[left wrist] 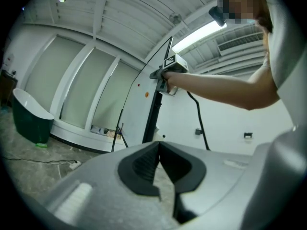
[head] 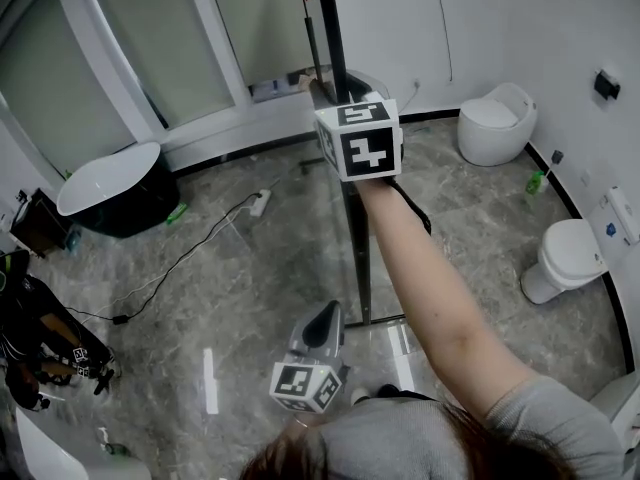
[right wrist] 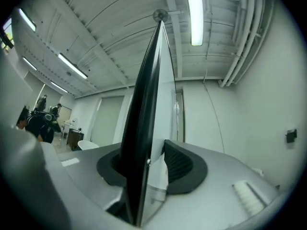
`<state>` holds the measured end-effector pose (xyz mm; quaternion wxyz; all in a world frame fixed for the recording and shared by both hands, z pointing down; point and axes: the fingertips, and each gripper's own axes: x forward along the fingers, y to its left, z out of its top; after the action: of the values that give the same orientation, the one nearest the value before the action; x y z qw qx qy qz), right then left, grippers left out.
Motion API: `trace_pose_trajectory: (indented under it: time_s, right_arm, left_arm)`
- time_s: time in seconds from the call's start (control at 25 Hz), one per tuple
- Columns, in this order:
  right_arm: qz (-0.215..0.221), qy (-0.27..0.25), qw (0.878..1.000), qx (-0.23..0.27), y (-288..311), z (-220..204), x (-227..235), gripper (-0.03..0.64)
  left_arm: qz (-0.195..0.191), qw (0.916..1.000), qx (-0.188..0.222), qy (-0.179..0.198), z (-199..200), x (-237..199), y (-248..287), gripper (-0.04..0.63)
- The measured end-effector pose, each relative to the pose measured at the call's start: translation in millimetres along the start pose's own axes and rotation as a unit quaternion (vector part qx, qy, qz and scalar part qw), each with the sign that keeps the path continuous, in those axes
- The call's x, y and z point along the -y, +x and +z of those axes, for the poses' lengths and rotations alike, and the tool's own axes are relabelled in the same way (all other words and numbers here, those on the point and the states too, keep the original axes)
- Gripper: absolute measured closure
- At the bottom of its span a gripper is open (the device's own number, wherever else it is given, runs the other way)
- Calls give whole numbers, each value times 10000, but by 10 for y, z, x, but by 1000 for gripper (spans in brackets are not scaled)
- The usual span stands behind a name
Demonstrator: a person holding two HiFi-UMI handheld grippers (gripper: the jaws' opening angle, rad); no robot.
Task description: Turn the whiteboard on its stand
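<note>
The whiteboard (head: 356, 248) shows edge-on as a thin dark line that runs down to its stand's foot (head: 385, 320) on the floor. My right gripper (head: 332, 86) is held high at arm's length, shut on the board's upper edge. In the right gripper view the black-framed whiteboard (right wrist: 146, 104) stands between the jaws of the right gripper (right wrist: 154, 163), with both pads against it. My left gripper (head: 325, 318) hangs low near my body, shut and holding nothing. In the left gripper view the left gripper (left wrist: 159, 147) points at the whiteboard (left wrist: 144, 80) and at the right gripper (left wrist: 160, 75) on it.
A black bathtub (head: 110, 188) stands at the left. Two white toilets (head: 495, 123) (head: 565, 258) sit along the right wall. A cable with a power strip (head: 260, 203) lies on the marble floor. Dark equipment (head: 40, 338) stands at the far left. People (right wrist: 41, 121) stand far off.
</note>
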<state>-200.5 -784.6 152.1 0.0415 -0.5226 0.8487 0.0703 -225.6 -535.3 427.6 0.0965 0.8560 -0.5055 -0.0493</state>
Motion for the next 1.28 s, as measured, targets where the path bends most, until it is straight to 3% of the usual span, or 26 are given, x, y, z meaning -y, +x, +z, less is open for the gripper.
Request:
trace_pose_trajectory:
  time_s: [0.28, 0.72, 1.28]
  right_arm:
    - [-572, 302, 9976, 244, -75, 6, 55, 545]
    - [-521, 255, 9977, 360, -247, 110, -71, 534]
    - [-805, 284, 9959, 307, -665, 110, 256, 577]
  left_arm:
    - [-75, 9999, -33, 66, -11, 52, -36, 594]
    - [-112, 9999, -90, -48, -53, 35, -190, 594]
    - [-246, 9995, -207, -75, -164, 239, -244, 594]
